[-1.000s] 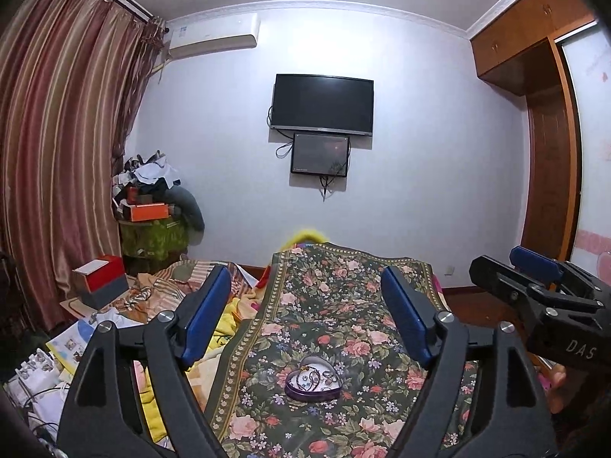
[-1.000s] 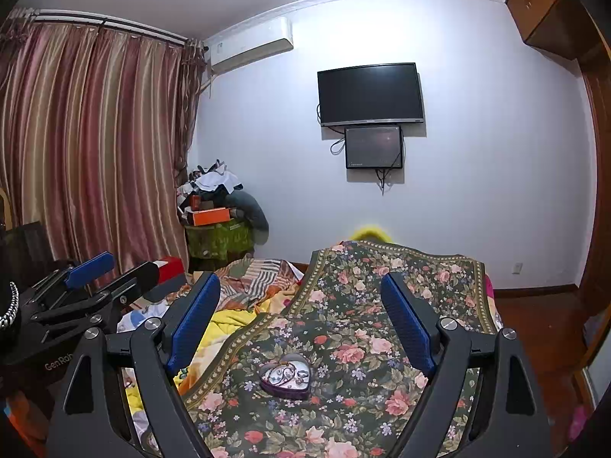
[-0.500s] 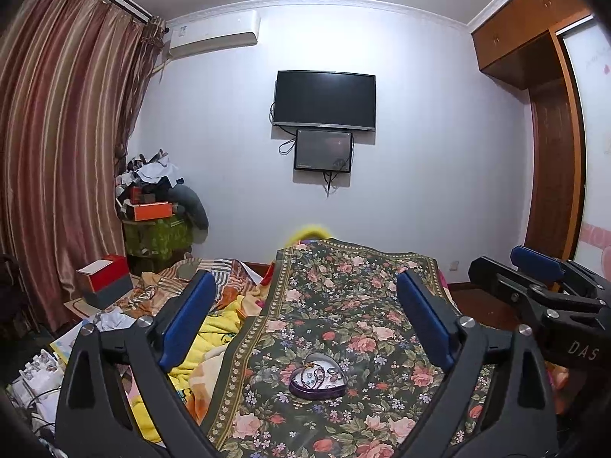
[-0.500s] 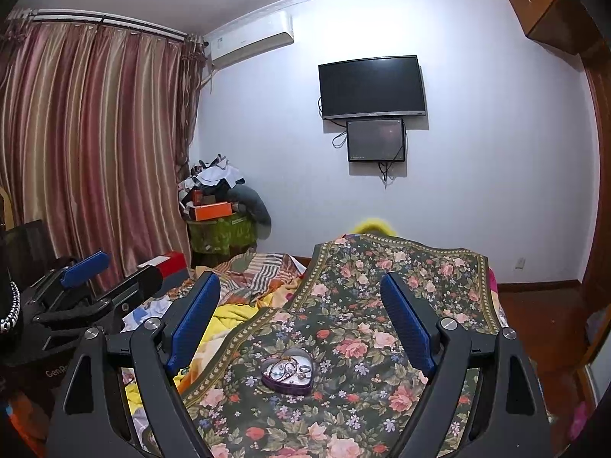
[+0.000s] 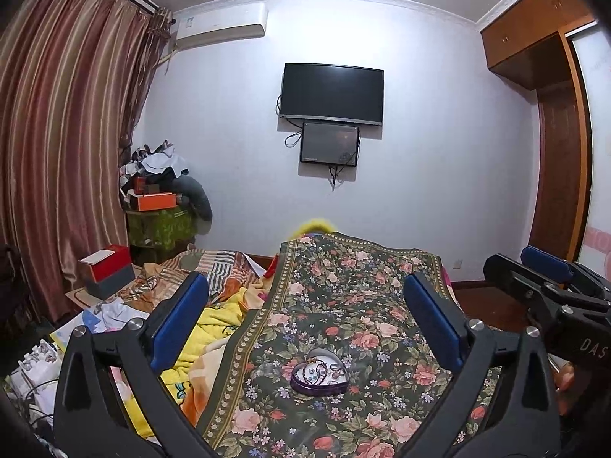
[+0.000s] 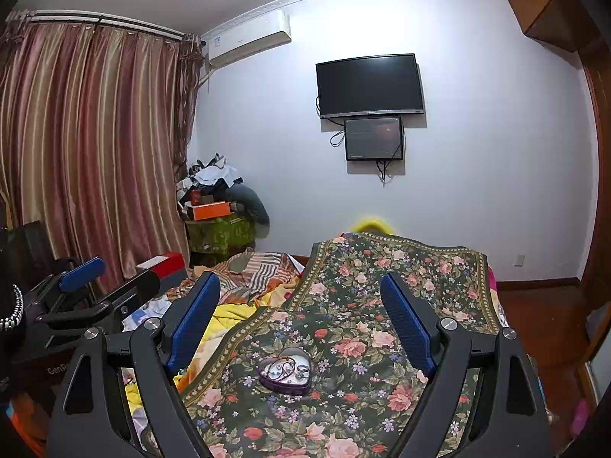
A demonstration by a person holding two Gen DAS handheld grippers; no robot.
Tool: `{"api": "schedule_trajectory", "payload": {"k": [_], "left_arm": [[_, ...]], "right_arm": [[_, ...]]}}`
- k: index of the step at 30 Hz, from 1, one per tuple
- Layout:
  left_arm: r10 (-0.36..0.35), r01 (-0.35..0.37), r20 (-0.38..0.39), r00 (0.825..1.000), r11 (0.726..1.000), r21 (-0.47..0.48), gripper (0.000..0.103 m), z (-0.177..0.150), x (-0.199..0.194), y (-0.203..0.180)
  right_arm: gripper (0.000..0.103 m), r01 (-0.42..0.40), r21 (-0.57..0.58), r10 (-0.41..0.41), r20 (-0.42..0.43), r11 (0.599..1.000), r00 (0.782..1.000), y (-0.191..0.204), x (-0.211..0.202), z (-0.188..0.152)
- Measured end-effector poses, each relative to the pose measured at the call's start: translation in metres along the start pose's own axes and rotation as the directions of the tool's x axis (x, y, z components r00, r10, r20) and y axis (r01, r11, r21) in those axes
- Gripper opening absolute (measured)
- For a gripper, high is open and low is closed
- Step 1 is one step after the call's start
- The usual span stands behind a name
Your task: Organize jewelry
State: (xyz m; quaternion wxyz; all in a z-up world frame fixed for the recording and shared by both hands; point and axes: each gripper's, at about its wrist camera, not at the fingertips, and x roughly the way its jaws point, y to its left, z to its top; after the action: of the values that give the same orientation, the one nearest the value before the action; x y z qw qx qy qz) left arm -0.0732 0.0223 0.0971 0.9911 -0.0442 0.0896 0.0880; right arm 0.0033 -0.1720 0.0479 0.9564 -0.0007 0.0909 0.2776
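Note:
A purple heart-shaped tin holding rings and bead strings lies on the dark floral cloth over the bed. It also shows in the right wrist view. My left gripper is open and empty, held above and short of the tin. My right gripper is open and empty too, likewise short of the tin. The right gripper shows at the right edge of the left wrist view; the left gripper shows at the left of the right wrist view.
Crumpled yellow and striped bedding lies left of the cloth. A red and grey box and a cluttered green stand are at the left by the curtain. A TV hangs on the far wall. A wardrobe stands right.
The left gripper's jaws have opened wider and its view has tilted down a little, so the tin sits higher in frame. The right gripper has barely moved.

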Motion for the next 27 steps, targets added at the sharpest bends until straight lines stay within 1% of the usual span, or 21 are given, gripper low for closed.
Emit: {"api": "schedule_trajectory", "payload": {"k": [21, 27], "left_arm": [[-0.03, 0.029, -0.025, 0.999, 0.999, -0.013, 0.102, -0.0019, 0.005, 0.0035], [-0.027, 0.026, -0.027, 0.999, 0.999, -0.021, 0.102, -0.0032, 0.0059, 0.0053]], "right_arm": [[0.084, -0.001, 0.001, 0.001, -0.006, 1.0, 1.0, -0.0002, 0.0004, 0.0009], [0.084, 0.001, 0.001, -0.001, -0.012, 1.0, 1.0, 0.0015, 0.0017, -0.0005]]}}
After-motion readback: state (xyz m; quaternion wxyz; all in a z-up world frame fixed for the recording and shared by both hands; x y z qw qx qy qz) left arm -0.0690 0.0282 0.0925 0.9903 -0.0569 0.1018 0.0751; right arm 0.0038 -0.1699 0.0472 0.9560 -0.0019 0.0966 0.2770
